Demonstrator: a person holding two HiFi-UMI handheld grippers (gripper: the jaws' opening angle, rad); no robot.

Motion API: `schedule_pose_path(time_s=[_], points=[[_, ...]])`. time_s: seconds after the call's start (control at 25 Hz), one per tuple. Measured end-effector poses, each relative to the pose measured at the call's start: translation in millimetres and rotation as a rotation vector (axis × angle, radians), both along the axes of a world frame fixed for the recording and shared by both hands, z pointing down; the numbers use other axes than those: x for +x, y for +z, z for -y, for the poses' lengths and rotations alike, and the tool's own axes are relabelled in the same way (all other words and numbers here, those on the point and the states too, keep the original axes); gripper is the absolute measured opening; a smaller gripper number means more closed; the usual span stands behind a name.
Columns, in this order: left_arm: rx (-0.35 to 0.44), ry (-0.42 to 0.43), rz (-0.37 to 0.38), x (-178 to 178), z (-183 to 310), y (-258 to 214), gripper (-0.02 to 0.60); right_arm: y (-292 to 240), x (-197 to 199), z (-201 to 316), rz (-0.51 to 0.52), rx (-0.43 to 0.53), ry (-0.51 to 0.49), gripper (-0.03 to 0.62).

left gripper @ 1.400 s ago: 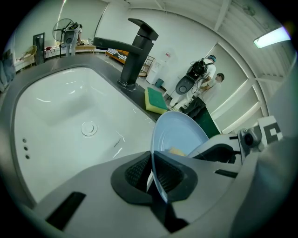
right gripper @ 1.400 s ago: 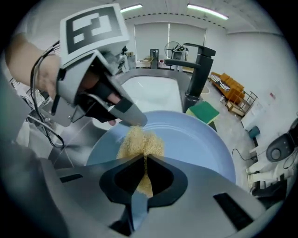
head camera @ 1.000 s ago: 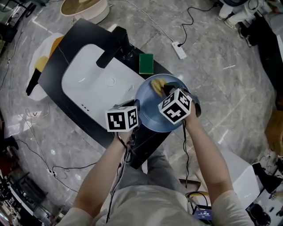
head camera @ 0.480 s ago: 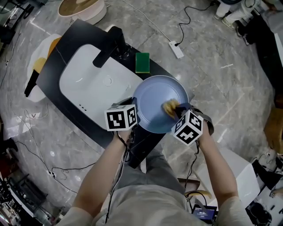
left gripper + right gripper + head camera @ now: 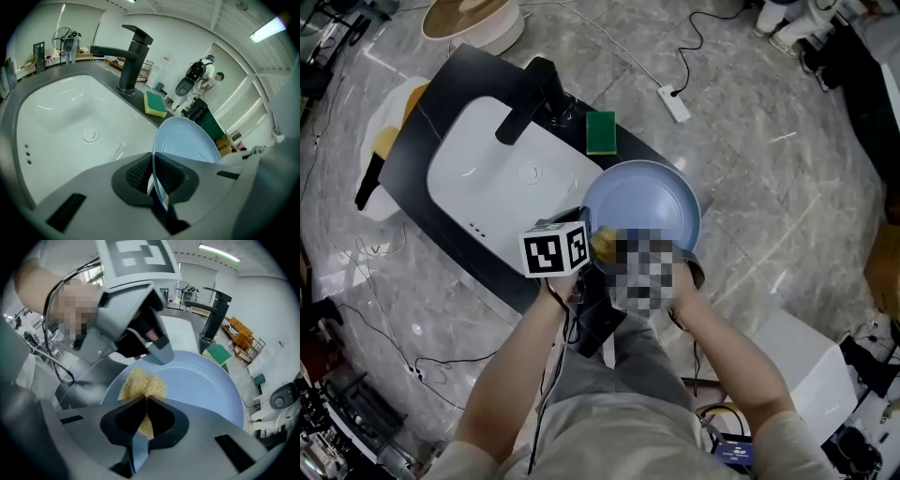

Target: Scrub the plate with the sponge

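**Hazard: plate slipping from an edge grip**

The left tongs (image 5: 153,176) are closed narrow on the rim of the blue plate (image 5: 187,140) and hold only a thin strip of its edge. The right tongs (image 5: 144,416) are clamped on the yellow sponge (image 5: 140,383), which presses on the plate face close to the left grip. The plate sits at the near corner of the black counter (image 5: 431,103), just beside the white sink (image 5: 487,178) and partly out over the floor (image 5: 769,187).

- Scrubbing pressure can lever the plate out of the rim grip. It would then probably drop to the floor or strike the counter edge.
- The two tongs work very near each other, so a stroke toward the rim can knock them together.
- The sponge is pinched at one end and can drag free.

A green sponge (image 5: 601,132) lies on the counter between the plate and the faucet (image 5: 530,98), apart from both. A power strip (image 5: 678,105) lies on the floor, well apart. Nothing blocks the plate face.
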State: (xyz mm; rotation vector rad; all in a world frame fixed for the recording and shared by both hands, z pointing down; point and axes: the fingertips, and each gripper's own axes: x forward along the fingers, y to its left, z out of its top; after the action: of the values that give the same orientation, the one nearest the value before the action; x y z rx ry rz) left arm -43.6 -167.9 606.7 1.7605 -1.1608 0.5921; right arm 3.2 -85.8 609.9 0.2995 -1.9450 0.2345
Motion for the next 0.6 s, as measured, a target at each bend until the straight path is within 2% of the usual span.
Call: schedule_pose_path(time_s=[0.16,0.28,0.4,0.6], points=[[-0.007,-0.034,-0.028,-5.2,-1.9,0.8,0.026,0.2,-1.4,39.7,-0.034,0.079,0.019,0.041],[-0.012,-0.03,-0.033,-3.8,-0.2,0.5,0.026,0.3,6.9,64.1,-0.084,0.128,0.02,0.043],[-0.011,-0.028,-0.032,-4.3,0.7,0.6,0.026,-0.4,21.1,97.8,-0.113,0.185,0.087,0.041],[0.003,-0.046,-0.032,-5.2,0.8,1.3,0.026,-3.1,66.7,125.0,-0.143,0.19,0.208,0.041]])
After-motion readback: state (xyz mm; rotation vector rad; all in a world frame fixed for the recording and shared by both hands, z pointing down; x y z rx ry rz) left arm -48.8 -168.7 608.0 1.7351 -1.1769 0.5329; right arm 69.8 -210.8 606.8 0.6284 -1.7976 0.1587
